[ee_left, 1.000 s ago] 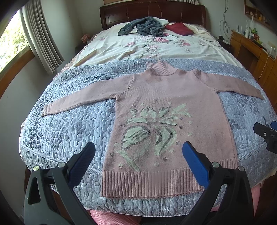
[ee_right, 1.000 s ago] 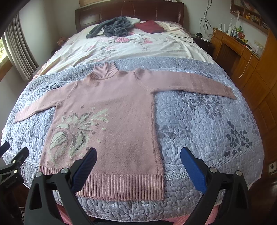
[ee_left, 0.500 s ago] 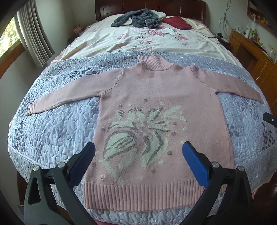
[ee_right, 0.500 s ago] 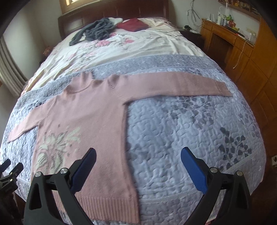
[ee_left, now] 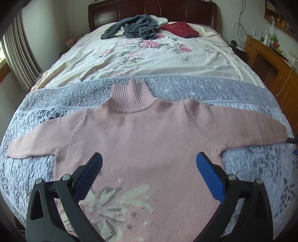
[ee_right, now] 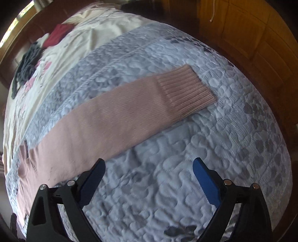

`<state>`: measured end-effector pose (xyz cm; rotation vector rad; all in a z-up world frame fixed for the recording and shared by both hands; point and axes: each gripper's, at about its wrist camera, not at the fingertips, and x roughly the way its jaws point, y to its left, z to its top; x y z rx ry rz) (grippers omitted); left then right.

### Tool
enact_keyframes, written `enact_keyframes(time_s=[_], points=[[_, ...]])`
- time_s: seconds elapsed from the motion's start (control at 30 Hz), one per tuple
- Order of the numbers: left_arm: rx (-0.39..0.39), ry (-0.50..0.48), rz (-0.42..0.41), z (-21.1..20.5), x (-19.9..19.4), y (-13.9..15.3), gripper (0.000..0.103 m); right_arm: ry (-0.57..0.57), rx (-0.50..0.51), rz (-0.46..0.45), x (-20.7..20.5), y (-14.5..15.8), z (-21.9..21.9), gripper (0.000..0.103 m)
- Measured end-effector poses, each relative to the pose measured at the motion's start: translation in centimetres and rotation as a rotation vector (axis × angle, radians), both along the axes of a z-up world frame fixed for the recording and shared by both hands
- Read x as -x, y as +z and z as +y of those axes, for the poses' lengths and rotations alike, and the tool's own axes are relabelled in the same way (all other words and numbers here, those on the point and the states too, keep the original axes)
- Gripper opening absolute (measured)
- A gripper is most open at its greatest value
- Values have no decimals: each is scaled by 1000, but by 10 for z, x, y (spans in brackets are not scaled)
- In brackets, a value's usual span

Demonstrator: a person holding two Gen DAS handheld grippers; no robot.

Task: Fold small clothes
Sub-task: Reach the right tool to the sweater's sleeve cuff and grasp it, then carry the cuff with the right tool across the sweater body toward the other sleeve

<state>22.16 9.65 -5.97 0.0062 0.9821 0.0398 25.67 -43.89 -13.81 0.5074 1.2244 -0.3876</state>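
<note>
Both hand-held grippers spread, empty, moving in: left hand-held gripper (ee_left: 149, 178) now hovering over sweater (ee_left: 149, 141) chest; right hand-held gripper (ee_right: 149, 178) closing on sleeve cuff (ee_right: 186, 89) at 12 o'clock. Sleeve fold likely starting.

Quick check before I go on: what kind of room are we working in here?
Almost certainly a home bedroom: a made bed with a dark wooden headboard, a grey quilted bedspread under the pink sweater, and a wooden dresser alongside.
</note>
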Motion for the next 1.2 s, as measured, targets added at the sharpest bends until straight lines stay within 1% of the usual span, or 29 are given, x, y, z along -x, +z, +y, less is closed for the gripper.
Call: enact_keyframes(time_s=[0.07,0.17,0.3,0.37,0.4,0.43,0.47,0.5,0.53,0.57,0.6,0.63,0.67,0.77,0.9,1.03,1.2], points=[[-3,-2,8,-11,-14,-10,100,-38,-41,25,-10,-20,-22,93],[-23,-8,26,-22,-31,-24,100,-75,-66,43,-19,-42,-42,92],[-53,0,39,-26,-46,-38,100,-81,-62,19,-29,-48,-50,93],[-57,7,49,-24,-51,-44,100,-88,-60,13,-35,-49,-51,91],[-54,11,53,-24,-51,-46,100,-86,-54,2,-36,-48,-50,84],[-52,14,56,-22,-52,-47,100,-82,-42,-7,-37,-46,-49,73],[-51,15,57,-21,-52,-48,100,-72,-41,-19,-39,-45,-48,65],[-54,14,59,-21,-51,-49,100,-61,-54,-34,-42,-46,-49,51],[-56,12,61,-20,-50,-51,100,-58,-53,-44,-42,-44,-49,39],[-57,9,64,-19,-49,-52,100,-52,-54,-51,-44,-43,-49,34],[-57,7,65,-17,-48,-52,100,-45,-67,-64,-43,-41,-49,21],[-59,7,66,-15,-47,-53,100,-43,-99,-86,-41,-40,-49,15],[-59,10,66,-12,-46,-52,100,-44,-116,-102,-39,-37,-48,15],[-46,23,68,-1,-45,-51,100,-20,-122,-143,-34,-28,-38,13],[-43,38,66,16,-45,-49,100,19,-172,-214,-24,-9,-20,13],[-45,47,59,30,-41,-46,100,111,-190,-256,-28,11,22,13],[-30,63,72,49,-35,-49,100,222,-231,-283,-35,23,94,13]])
